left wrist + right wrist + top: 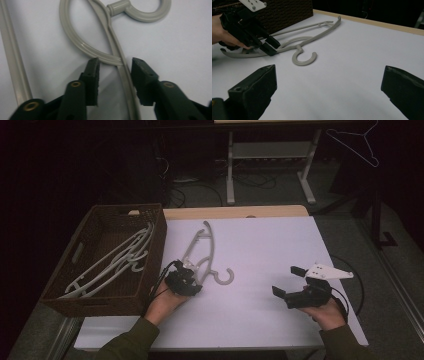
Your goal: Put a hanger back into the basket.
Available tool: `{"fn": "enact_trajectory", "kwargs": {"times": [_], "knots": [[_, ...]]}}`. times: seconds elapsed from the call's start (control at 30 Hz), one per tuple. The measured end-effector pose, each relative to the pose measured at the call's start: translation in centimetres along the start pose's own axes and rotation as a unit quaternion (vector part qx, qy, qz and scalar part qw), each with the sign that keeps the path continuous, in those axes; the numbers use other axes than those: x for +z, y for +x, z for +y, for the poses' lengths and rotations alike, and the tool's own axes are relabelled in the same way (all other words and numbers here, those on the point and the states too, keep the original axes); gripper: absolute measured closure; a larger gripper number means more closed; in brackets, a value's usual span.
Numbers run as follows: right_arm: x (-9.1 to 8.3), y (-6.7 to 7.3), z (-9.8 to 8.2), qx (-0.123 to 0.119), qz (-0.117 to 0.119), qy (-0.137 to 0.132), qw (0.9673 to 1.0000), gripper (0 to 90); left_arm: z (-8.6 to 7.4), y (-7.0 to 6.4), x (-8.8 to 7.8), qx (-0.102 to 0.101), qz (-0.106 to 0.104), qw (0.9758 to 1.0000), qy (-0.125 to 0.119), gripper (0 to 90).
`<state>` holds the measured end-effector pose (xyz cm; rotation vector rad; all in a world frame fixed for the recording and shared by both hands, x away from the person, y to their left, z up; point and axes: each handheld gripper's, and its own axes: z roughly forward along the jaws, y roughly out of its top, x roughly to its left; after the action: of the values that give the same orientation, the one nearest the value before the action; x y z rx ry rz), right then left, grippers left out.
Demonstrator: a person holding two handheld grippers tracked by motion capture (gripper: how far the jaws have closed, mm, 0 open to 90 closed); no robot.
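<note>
Left gripper (pixel 114 68), jaws apart, straddles an arm of the grey hanger (pixel 202 254) lying flat on the white table (pixel 280 255) just right of the wicker basket (pixel 155 227); right gripper (pixel 290 284) hovers wide open, well apart.

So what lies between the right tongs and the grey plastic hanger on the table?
Bare white tabletop, as the right gripper view shows: nothing between the right tongs and the grey plastic hanger.
</note>
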<state>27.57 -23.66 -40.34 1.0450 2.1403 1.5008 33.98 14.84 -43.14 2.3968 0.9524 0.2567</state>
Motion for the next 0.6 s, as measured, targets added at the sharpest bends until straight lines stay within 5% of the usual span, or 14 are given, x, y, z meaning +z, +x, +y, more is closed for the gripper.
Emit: {"fn": "enact_trajectory", "kwargs": {"times": [0.03,0.07,0.3,0.6], "knots": [[0.0,0.0,0.0,0.000,0.000,0.000,1.0000,0.0,0.0,-0.1,-0.1,0.000,-0.018,0.9998,-0.002,71.6],[0.0,0.0,0.0,0.000,0.000,0.001,1.0000,0.0,0.0,-0.2,0.0,0.005,-0.013,0.9999,0.001,75.8],[0.1,0.1,0.1,-0.003,0.001,0.002,1.0000,0.0,0.0,-0.2,0.0,0.008,-0.022,0.9997,-0.001,76.4],[0.1,0.1,0.1,-0.003,0.003,0.002,1.0000,0.0,0.4,-2.0,0.3,0.046,-0.078,0.9959,0.001,78.9]]}}
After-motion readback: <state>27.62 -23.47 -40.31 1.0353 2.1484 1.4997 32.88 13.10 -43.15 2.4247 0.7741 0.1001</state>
